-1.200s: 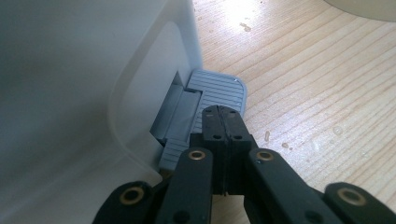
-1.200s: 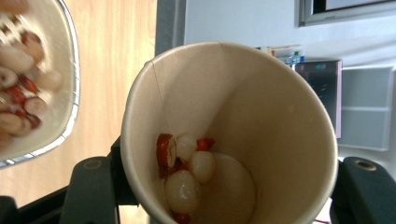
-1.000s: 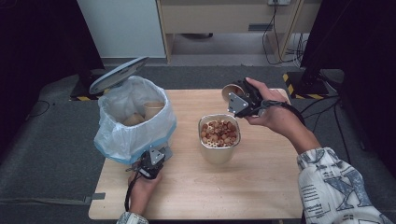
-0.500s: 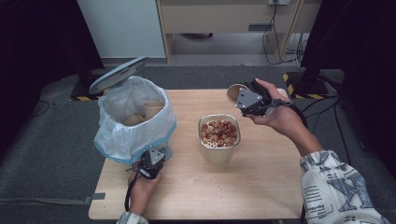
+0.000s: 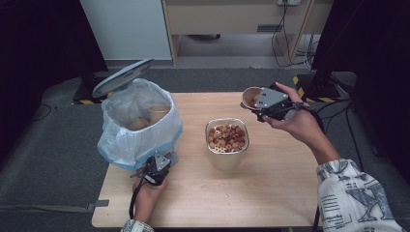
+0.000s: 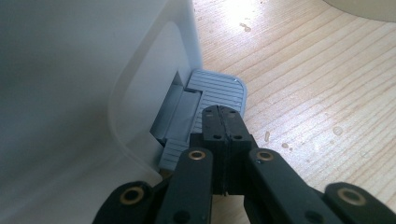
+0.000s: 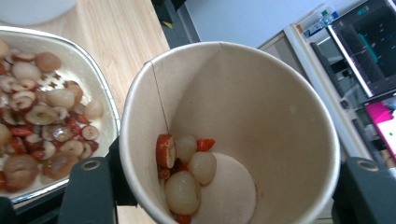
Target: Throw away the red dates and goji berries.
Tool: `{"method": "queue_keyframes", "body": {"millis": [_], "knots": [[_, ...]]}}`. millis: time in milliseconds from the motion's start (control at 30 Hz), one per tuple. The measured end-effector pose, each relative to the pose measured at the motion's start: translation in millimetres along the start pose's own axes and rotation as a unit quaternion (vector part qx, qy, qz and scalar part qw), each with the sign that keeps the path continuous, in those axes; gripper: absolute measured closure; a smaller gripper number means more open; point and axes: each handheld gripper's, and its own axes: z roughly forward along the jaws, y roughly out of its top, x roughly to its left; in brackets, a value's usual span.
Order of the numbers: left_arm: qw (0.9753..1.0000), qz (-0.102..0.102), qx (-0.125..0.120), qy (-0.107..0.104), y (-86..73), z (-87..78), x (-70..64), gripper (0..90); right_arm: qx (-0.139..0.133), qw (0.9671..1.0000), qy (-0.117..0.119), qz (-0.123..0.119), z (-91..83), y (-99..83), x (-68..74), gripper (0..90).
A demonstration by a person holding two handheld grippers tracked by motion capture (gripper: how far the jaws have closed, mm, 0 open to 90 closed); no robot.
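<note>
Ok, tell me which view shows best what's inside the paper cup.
The right gripper view: it looks straight into the cup, showing a few dried fruits at its bottom. The high view shows the cup small and tilted, partly behind the right hand-held gripper.

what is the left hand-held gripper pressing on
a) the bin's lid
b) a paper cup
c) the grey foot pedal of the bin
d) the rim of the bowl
c: the left hand-held gripper, jaws shut, rests on the ribbed grey pedal at the base of the bin, whose lid stands open.
</note>
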Motion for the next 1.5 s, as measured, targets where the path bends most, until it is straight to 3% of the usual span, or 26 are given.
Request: {"method": "queue_keyframes", "body": {"millis": [600, 1000, 1500], "knots": [[1.0, 0.002, 0.001, 0.002, 0.2, 0.0, -0.5, 89.0, -0.024, 0.9955, 0.024, 0.088, -16.8, -26.0, -9.3, 33.4], [1.0, 0.002, 0.001, 0.001, 0.2, 0.0, -0.4, 89.0, -0.033, 0.99, 0.042, 0.131, -18.3, -40.8, -9.4, 33.3], [1.0, 0.002, 0.001, 0.001, 0.1, 0.0, -0.3, 89.0, -0.047, 0.9793, 0.062, 0.187, -17.6, -52.6, -12.3, 33.3]]}}
